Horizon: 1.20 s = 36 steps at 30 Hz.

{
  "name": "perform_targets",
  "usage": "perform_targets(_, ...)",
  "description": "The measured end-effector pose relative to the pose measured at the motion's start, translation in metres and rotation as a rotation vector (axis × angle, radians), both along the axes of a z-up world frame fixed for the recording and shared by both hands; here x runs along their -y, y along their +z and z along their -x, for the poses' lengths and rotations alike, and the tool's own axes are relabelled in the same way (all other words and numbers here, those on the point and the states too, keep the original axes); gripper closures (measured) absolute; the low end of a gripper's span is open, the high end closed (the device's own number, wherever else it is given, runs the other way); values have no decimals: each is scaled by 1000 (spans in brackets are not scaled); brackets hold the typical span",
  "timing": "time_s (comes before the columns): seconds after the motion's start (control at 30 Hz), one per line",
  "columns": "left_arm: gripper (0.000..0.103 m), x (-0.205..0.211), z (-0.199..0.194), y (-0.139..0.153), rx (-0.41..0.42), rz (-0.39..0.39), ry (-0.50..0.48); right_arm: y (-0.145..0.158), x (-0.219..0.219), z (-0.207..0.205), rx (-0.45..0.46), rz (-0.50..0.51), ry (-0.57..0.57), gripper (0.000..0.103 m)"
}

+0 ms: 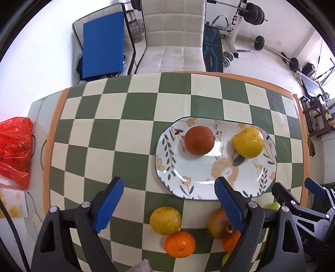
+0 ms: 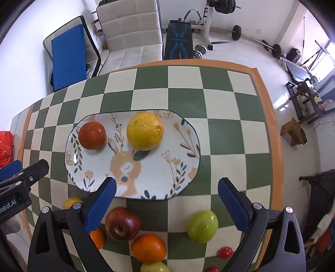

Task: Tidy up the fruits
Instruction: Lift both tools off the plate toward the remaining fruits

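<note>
A floral oval plate (image 1: 188, 167) (image 2: 159, 171) lies on the checkered table and carries a dark red-orange fruit (image 1: 199, 140) (image 2: 92, 136) and a yellow citrus (image 1: 248, 142) (image 2: 144, 131). Loose fruit sits in front of it: a yellow-green citrus (image 1: 165, 220), an orange (image 1: 179, 244) (image 2: 149, 248), a red apple (image 1: 218, 223) (image 2: 122, 223), a green apple (image 2: 202, 226) and small red fruits (image 2: 225, 252). My left gripper (image 1: 169, 188) hangs open above the loose fruit with nothing in it. My right gripper (image 2: 167, 188) is open too, above the plate's near edge.
A red plastic bag (image 1: 14, 146) lies off the table's left end. A white chair (image 1: 173, 35), a blue-padded chair (image 1: 102, 41) and gym gear (image 1: 247, 18) stand beyond the far edge. A wooden stool (image 2: 293, 131) is on the floor at the right.
</note>
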<state>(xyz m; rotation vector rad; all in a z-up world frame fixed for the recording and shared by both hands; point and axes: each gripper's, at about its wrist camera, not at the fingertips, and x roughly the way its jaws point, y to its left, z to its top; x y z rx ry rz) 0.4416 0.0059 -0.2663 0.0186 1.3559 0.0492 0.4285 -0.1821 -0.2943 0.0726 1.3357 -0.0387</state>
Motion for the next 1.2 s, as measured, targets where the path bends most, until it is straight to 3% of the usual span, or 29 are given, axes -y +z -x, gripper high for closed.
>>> perform_targets(0.43,14,-2,71,81,170,-12,-47,86,-10,80,140,16,-6,4)
perform_targets(0.8,14,-5,123,124,240,13,-63,150,-13,142,251,-25,-37,3)
perform_targets(1.1,14,-16,137,130,247,19,-35,156,-17,165,250,-80,-72,3)
perform_targets(1.17,0,-19,136,119,221,6,-31,145,-14,167,220,-104,-83,3)
perform_targets(1.2,0,-21,135,112,207,-3,-33,139,-12,167,206,-114,-90,3)
